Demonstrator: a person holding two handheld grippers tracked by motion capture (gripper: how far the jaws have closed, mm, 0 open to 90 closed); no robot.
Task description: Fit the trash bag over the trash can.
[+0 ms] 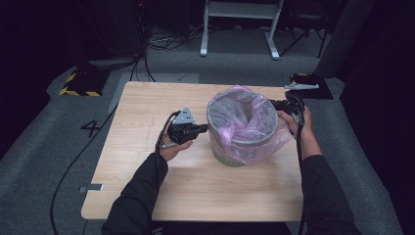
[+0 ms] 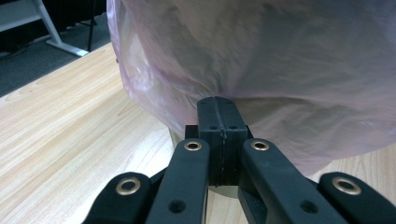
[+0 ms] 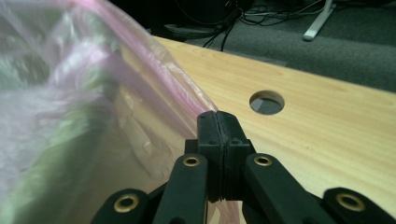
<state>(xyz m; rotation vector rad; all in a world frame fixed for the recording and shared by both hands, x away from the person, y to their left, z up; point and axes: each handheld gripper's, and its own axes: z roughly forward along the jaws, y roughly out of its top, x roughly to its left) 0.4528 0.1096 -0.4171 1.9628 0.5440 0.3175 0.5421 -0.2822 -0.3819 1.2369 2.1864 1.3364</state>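
Wood-grain table bears round bin, crinkly pink liner.

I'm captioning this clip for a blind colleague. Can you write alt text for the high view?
A person at a wooden table holds a gripper against each side of a grey bin lined with a pink plastic bag: the left gripper at the bin's left side, the right gripper at its right rim, both shut. Dark floor and cables lie beyond.

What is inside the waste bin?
A pink plastic liner lines the waste bin, its edge folded over the rim and hanging down outside. Nothing else shows inside; the liner's crumpled folds hide the bottom.
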